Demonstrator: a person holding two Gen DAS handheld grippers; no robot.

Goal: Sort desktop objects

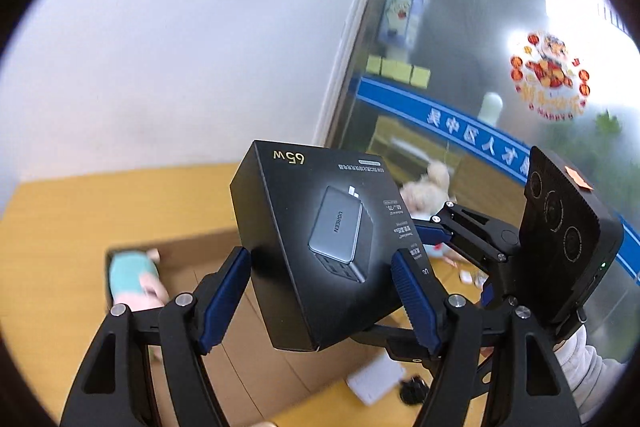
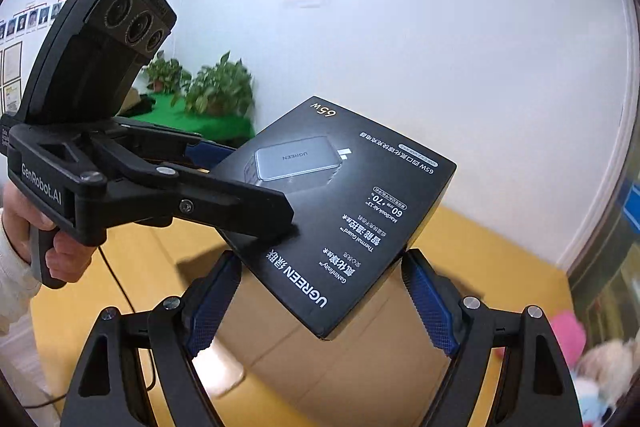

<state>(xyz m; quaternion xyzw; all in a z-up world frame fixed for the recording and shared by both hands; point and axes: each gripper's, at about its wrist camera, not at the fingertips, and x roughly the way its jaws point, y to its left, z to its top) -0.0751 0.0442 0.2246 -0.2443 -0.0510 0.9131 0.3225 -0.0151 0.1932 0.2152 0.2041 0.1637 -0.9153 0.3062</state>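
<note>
While both tools clamp it mid-air above the desk point(image 2: 500, 247), left tool point(image 1: 320, 291) & right tool point(image 2: 320, 297) pinch the charger box point(image 1: 320, 235) edges; stiff, light-looking, glossy cardboard, prob. slippery, so grip flat sides.

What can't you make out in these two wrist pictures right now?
- Black charger box: in the left wrist view the left gripper hides its lower sides.
- Right gripper: in the right wrist view, contact of its pads with the box cannot be told.
- Cardboard carton: mostly covered by box and fingers.
- Pink and teal plush: blurred.
- White fluffy toy: blurred, cut by the frame edge.
</note>
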